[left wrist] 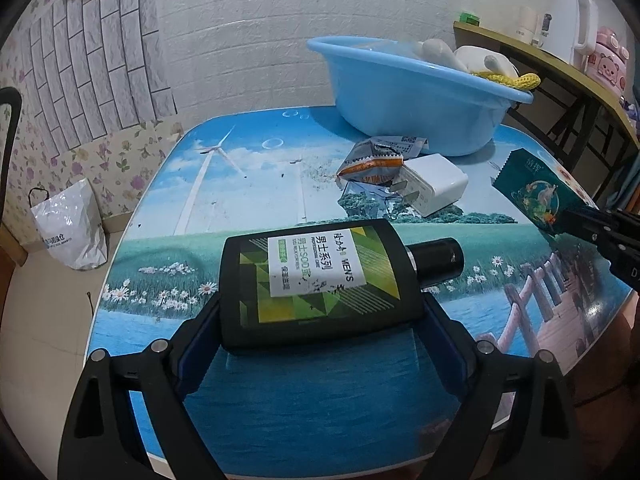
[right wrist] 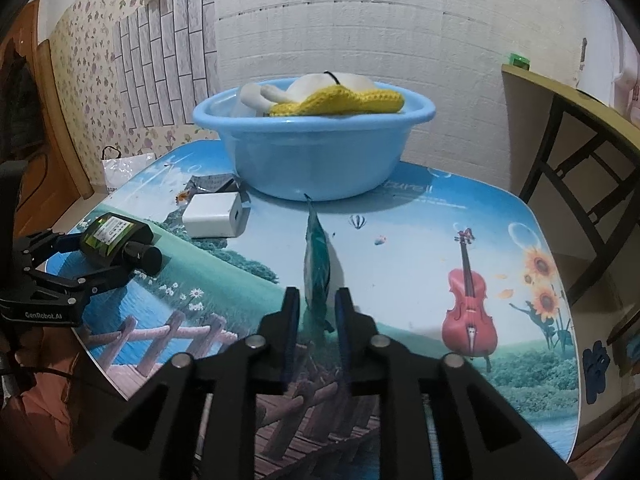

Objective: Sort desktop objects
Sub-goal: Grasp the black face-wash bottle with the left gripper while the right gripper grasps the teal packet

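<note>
- Black and flat, the lotion bottle (left wrist: 320,280) sits low in the middle of the left wrist view, lying on its back with a green and white label facing up and its round black cap pointing to the right.
- The left gripper (left wrist: 320,316) has its two fingers spread wide, one pressed on each side of the bottle's bottom end, so it has hold of the bottle.
- In the right wrist view, the same bottle (right wrist: 114,238) and left gripper (right wrist: 92,256) show at the middle left of the frame.
- The right gripper (right wrist: 316,312) is at the bottom middle of its own view. Its fingers are close together and pinch a thin teal packet (right wrist: 316,264) that stands on its edge above the table (right wrist: 400,240).
- In the left wrist view that teal packet (left wrist: 540,192) is at the right edge, held up by the right gripper (left wrist: 576,220).
- The table top has a bright picture of sky, grass, water, a red violin and sunflowers.
- A white charger (left wrist: 434,184) lies just past the bottle, right of the middle.
- A crumpled snack wrapper (left wrist: 372,160) lies touching the charger, on its far left side.
- A light blue basin (right wrist: 316,144) stands at the far end of the table, in the upper middle.
- A white plush toy (right wrist: 320,88) with a yellow knitted piece lies inside the basin.
</note>
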`<state>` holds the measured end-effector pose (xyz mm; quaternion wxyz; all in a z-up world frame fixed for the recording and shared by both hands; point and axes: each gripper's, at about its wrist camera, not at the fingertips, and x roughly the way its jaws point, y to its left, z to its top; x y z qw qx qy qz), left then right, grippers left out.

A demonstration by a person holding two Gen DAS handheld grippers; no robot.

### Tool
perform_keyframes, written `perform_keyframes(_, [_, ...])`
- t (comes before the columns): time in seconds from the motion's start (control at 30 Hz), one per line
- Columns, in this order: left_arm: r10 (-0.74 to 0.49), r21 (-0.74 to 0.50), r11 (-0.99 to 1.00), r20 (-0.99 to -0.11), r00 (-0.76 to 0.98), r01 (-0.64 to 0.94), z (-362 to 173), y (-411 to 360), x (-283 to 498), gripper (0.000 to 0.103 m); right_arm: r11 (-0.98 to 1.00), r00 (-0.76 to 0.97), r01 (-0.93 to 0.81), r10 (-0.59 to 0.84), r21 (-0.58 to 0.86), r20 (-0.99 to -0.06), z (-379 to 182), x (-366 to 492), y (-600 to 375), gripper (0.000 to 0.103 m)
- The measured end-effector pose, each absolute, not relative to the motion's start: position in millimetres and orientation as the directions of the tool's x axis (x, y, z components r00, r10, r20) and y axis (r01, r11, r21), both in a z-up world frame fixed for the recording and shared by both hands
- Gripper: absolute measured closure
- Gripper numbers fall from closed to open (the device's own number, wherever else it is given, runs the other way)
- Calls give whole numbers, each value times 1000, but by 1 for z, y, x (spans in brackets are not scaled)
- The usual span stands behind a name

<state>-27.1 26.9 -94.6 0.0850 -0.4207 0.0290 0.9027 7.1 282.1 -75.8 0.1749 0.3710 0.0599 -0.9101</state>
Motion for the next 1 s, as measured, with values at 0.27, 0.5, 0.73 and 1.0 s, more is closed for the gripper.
perform_keyframes(0.27, [139, -18, -982, -747, -650, -190, -98, 28, -31, 4, -934, -631, 356, -273, 41, -726, -86, 0, 281, 74])
perform_keyframes(0.5, [152, -20, -979, -732, -664, -202, -100, 30, -32, 0, -934, -627, 354, -278, 51, -728, -92, -4, 280, 66])
perform_keyframes(0.73, [155, -18, -978, -725, -671, -206, -100, 30, -34, 0, -932, -635, 355, -296, 71, -714, -95, -11, 280, 42])
perform_keyframes(1.0, [153, -18, -979, -721, -675, -203, -101, 31, -34, 0, -918, -622, 380, -346, 115, -703, -96, -11, 278, 21])
